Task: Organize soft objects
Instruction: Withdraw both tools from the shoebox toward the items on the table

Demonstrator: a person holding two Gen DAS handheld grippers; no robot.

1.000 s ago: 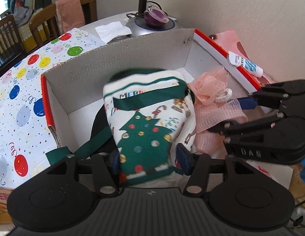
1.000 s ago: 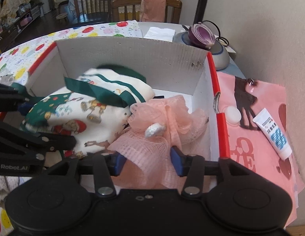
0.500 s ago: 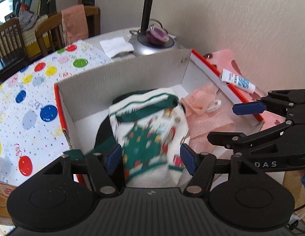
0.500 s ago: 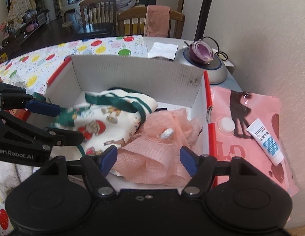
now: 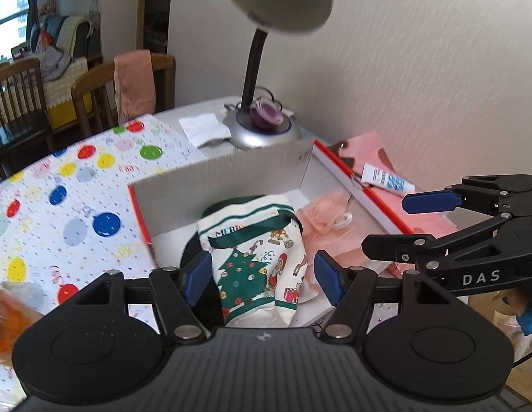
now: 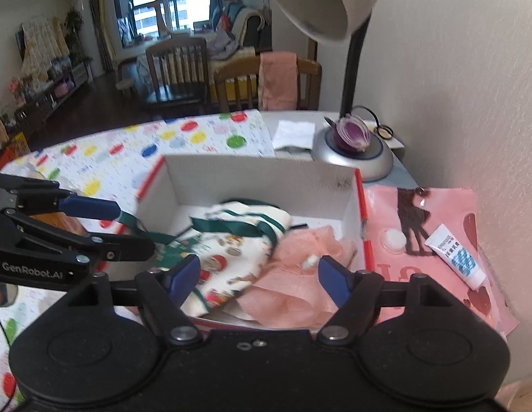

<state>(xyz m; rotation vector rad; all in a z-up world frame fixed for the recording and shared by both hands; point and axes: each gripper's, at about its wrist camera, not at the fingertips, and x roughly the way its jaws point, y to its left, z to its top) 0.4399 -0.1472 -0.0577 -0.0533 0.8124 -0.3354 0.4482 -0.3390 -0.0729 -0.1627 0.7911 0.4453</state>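
Both soft things lay inside the open cardboard box [image 5: 224, 175] that sat toward the wall-side edge of the worktop [image 6: 300, 116], its far wall facing the desk lamp [image 6: 351, 158] in the back corner. The Christmas-print cloth bag [image 5: 259, 257] rested on the box floor on the side nearer the spotted tablecloth [image 5: 70, 206], with its green strap [image 6: 142, 230] trailing out over the box's near left edge. The pink mesh bath sponge [image 6: 300, 274] lay just beside the bag and touching it, against the box wall with the red edge, so the two filled the box floor side by side.

The left tongs [image 5: 262, 274] hung above the bag with their blue pads apart and nothing pressed between them; the bag showed in the gap only because it lay below. The right tongs [image 6: 259, 274] were opening, their pads clear of the sponge beneath them, with nothing gripped. Judging from this, both items had probably been let go where they belonged, and the tongs were held high and apart to keep clear of the cloth and the strap.

A small tube [image 6: 454, 257] lay on the pink printed bag [image 6: 472, 213] outside the box, by the wall; it looked rigid enough that it was likely no part of the sorting.
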